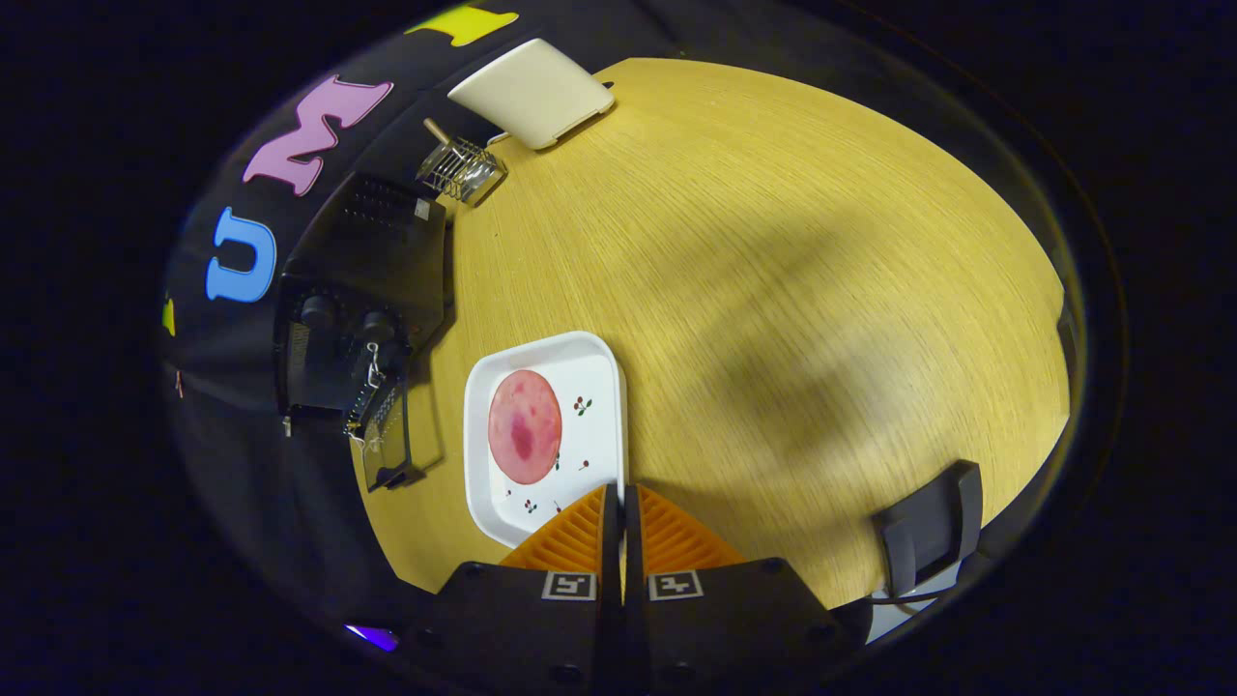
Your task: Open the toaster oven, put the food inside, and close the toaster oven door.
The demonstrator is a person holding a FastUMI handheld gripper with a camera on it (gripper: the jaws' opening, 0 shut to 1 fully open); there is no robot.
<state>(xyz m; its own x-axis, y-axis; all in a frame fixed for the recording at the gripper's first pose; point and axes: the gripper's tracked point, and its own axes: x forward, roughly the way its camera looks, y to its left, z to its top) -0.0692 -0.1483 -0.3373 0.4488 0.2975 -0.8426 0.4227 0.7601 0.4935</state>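
A white square plate (589, 372) with small cherry prints carries a round pink slice of ham (525, 426). My gripper (619, 495) is shut on the plate's rim, which runs into the thin gap between the fingertips (580, 536). The ham lies on the plate just ahead of the fingers. Beyond the plate, against the booth wall, stands the black toaster oven (358, 290) with two knobs on its front. Its door (388, 440) looks swung open toward the plate.
The wooden table (773, 290) stretches wide past the plate. A small wire rack (462, 170) and a cream square lid or board (532, 92) sit at the table's far end beside the oven. A black stand (930, 527) sits near the gripper.
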